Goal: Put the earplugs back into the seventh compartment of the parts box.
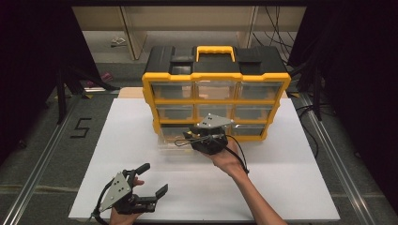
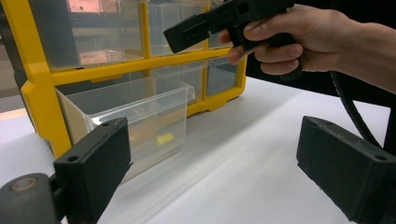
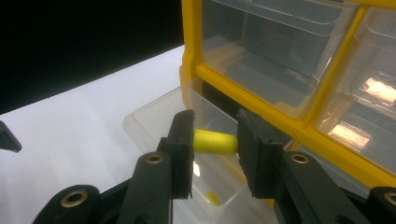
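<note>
- My right hand-held gripper [image 3: 215,144] is clamped on a small yellow cylinder [image 3: 215,142], which looks like a foam earplug; the two pads press on its ends, so it spans the gap between them lengthwise.
- The earplug hangs over the pulled-out clear drawer [image 3: 187,140] at the bottom left of the yellow organizer [image 1: 216,93], which stands on the white tabletop [image 1: 281,187].
- I judge the piece very light and soft. It will squash rather than resist, so a gentle squeeze is enough and more pressure only deforms it.
- Held end to end, it could buckle or pop out sideways; a grip across its middle, pads on the rounded side, would be steadier.
- Its surface looks matte, not slippery, and nothing about it seems fragile, so a short drop into the drawer should do no harm.
- Being so light, it may cling to a pad when I let go, or bounce on the hard plastic.
- Another yellow piece [image 2: 164,138] already lies inside the drawer, near its bottom.
- The drawer itself looks thin, stiff plastic and light enough to slide if I bump it.
- My left hand-held gripper [image 1: 141,187] rests low near the front edge of the tabletop, its jaws wide apart with nothing between them.
</note>
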{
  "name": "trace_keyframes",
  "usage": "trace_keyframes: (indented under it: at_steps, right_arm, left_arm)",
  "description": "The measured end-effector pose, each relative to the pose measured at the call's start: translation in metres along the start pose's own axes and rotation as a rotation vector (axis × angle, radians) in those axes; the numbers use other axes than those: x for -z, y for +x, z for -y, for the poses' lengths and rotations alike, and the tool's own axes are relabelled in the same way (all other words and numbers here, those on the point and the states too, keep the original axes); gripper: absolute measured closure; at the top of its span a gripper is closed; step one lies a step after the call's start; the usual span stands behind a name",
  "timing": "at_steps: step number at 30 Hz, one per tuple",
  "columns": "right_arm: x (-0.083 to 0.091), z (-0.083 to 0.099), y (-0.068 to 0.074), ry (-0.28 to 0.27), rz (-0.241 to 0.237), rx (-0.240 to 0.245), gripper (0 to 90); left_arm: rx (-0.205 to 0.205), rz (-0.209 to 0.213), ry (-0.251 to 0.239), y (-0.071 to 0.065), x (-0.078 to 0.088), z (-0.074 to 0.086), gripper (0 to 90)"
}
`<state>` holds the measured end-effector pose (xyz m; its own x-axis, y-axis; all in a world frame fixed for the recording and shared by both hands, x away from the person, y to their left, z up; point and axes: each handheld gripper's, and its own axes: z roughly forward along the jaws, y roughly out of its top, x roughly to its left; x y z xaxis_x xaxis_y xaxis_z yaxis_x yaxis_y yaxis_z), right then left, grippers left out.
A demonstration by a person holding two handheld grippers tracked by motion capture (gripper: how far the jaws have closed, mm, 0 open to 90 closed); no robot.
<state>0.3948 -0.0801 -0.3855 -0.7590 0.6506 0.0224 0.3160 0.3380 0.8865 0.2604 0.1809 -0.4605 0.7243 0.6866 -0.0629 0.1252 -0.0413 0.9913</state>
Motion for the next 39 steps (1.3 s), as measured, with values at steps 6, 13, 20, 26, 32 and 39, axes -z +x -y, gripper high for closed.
trace_keyframes:
  at_steps: [6,13,20,26,32,39]
  right_arm:
    - [-0.009,0.002,-0.001,0.023,0.015,-0.009,64.8]
    - [-0.015,0.003,-0.001,0.028,0.029,-0.005,54.3]
    - [-0.005,0.003,-0.001,0.008,0.071,0.004,41.2]
    - [0.009,0.004,0.000,-0.005,0.088,0.015,38.1]
    - [0.027,0.006,0.005,-0.037,0.087,0.035,36.3]
    - [0.052,0.018,0.011,-0.082,0.070,0.039,34.6]
  left_arm:
    - [-0.003,-0.001,0.002,0.000,0.000,0.000,9.9]
    - [-0.002,-0.003,0.004,0.000,0.000,0.000,9.9]
    - [0.001,-0.004,0.002,0.000,0.000,0.000,9.9]
    - [-0.002,-0.003,0.004,0.000,0.000,0.000,9.9]
    - [0.000,-0.004,0.003,0.000,0.000,0.000,9.9]
    - [-0.004,-0.001,0.006,-0.001,0.000,0.000,9.9]
